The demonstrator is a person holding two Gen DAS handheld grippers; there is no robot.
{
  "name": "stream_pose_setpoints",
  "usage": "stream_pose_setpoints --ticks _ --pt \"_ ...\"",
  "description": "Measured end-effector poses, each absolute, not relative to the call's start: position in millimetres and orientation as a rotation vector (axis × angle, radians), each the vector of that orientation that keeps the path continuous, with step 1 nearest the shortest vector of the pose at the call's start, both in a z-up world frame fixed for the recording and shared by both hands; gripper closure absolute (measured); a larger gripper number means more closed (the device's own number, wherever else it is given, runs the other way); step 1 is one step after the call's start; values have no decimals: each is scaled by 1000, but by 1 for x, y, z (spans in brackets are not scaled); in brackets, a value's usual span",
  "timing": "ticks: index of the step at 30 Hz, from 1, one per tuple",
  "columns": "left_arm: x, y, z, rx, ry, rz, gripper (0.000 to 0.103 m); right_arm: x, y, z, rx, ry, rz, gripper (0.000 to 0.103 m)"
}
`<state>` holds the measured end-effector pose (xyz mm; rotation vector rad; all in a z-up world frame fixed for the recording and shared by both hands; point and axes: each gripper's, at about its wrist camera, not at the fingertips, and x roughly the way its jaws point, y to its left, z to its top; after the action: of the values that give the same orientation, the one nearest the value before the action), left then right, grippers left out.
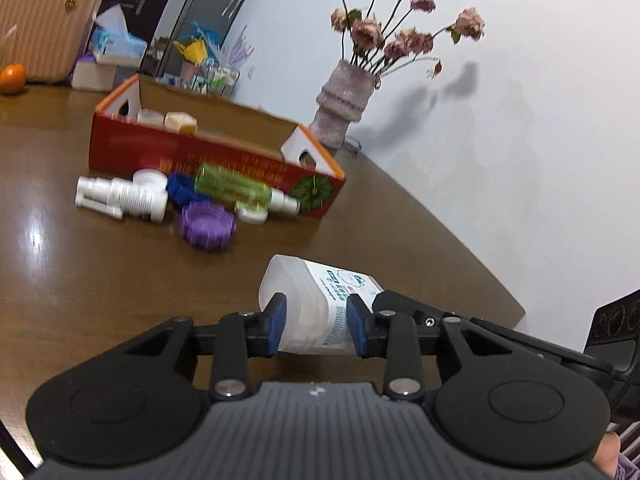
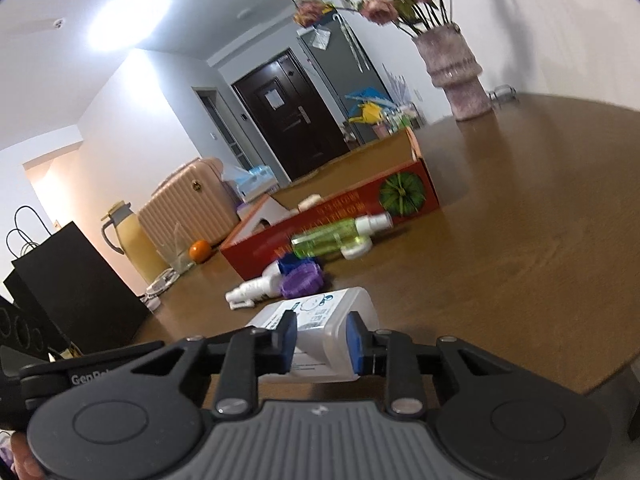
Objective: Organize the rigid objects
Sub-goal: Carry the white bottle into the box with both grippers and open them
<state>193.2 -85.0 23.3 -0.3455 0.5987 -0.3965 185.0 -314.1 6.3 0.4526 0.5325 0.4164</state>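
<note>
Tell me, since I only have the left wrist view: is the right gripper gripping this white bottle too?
Observer: Yes. The right gripper has both blue pads pressed on the white bottle.
Operator: What's beyond the suitcase on the far side? My picture cuts off there.
Observer: A yellow jug with a grey handle stands beside the suitcase, just past the orange.
Operator: Anything nearer on that side?
Observer: A black paper bag with loop handles stands nearer than the jug.
</note>
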Motion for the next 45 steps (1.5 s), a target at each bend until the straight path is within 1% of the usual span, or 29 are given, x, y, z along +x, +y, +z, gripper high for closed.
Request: stream_pose_setpoints --ticks 8,13,18,23,29,33,35,39,43,45 --pt "243 -85 66 -322 493 -407 70 234 -309 43 419 470 403 77" --pt "306 -82 92 -337 478 -424 70 291 -305 67 389 427 398 77" --pt "389 -84 108 -324 500 -413 70 380 -307 80 409 443 398 77" --pt "481 -93 103 -293 575 -410 70 463 -306 81 367 477 356 77" --pt "566 -98 65 -325 702 -398 70 543 -306 55 308 552 316 78" --pt "589 -102 32 -321 760 -384 72 567 -295 23 208 589 259 79" --pt "593 -105 19 -303 807 -361 73 570 -299 18 256 637 253 81" --pt "585 -104 17 -286 780 -399 73 563 -303 21 273 564 266 76" --pt "580 -108 25 -237 740 -377 73 555 -300 23 245 529 264 74" --pt "579 -109 32 -212 743 -361 73 553 -300 25 238 520 253 66"
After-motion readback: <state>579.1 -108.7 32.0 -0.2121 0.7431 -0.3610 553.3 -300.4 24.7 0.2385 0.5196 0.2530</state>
